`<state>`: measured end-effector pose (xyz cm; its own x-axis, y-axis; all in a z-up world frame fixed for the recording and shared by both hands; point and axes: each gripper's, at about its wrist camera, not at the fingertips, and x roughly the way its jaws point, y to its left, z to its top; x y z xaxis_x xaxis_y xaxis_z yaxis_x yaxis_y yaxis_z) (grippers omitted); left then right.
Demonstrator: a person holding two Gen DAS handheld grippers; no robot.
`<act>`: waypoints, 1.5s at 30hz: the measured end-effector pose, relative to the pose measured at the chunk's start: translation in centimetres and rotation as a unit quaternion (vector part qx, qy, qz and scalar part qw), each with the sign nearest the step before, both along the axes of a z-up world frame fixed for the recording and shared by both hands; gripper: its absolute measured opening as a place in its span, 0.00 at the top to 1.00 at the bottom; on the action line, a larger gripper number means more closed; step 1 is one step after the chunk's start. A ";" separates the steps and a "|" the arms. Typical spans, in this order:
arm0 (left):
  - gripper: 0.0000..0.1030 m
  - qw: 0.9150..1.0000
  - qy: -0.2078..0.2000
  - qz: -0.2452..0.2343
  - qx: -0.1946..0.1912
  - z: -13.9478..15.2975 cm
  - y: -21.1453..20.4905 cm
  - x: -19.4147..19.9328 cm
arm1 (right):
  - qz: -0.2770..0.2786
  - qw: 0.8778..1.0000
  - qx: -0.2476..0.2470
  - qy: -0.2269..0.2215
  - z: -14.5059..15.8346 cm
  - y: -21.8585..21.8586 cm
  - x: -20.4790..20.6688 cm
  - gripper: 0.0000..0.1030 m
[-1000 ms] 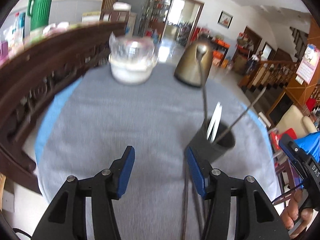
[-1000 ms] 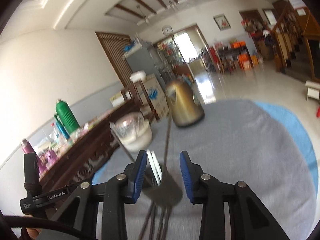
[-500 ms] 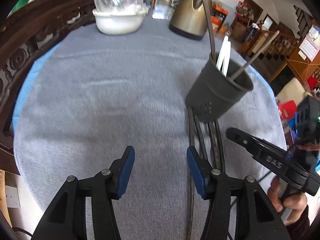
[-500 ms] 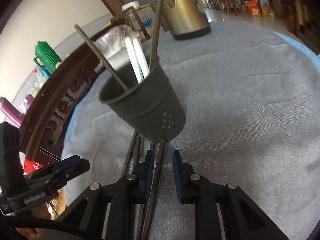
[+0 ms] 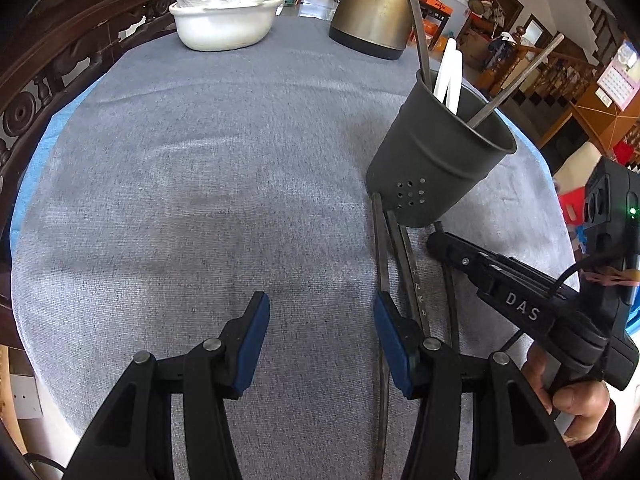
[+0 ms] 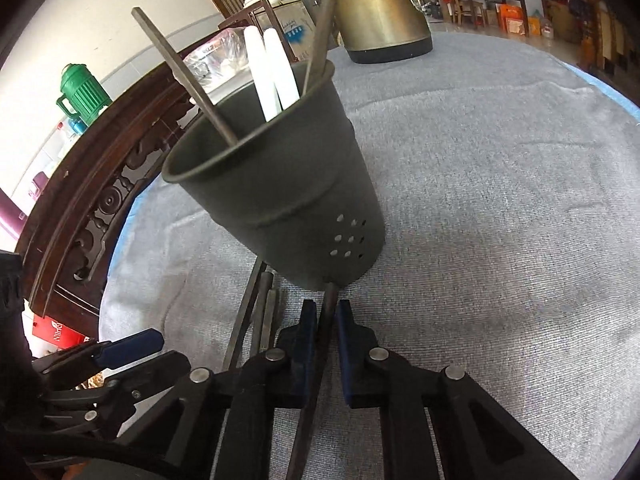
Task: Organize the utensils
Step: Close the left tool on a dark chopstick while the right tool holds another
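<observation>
Clenched on one dark chopstick (image 6: 320,344), our right gripper (image 6: 324,316) has just been closing, blue pads pinching the stick right in front of the holder (image 6: 280,196); our left gripper (image 5: 320,320) stands released, jaws half apart over bare grey cloth (image 5: 200,184), left of the holder (image 5: 436,160). From the right wrist we see the pinch itself, the stick running up to the holder's foot, and more loose sticks (image 6: 256,320) lying just left of the held one. From the left wrist we get what that view hides: the right tool from the side, our hand (image 5: 572,392) wrapped around its handle, and the loose chopsticks (image 5: 400,272) fanned on the cloth in front of the holder. Both views show two dark sticks and two white ones (image 5: 450,68) standing inside the holder, with the kettle (image 5: 372,8) behind it; only the left one shows the whole white bowl (image 5: 224,24) under plastic wrap, behind and left of the holder. Against a second ago, both tools have dropped and tipped down: then we looked across the room, with the holder small ahead, and the right jaws stood wide.
</observation>
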<state>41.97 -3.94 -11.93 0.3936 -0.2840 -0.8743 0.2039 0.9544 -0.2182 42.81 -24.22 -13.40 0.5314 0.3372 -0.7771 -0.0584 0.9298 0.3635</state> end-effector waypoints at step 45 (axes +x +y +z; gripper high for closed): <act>0.49 0.997 -0.022 -0.017 0.067 -1.9 -7.0 4.9 | -0.013 0.994 0.092 -0.062 -1.1 -4.5 -2.5 0.86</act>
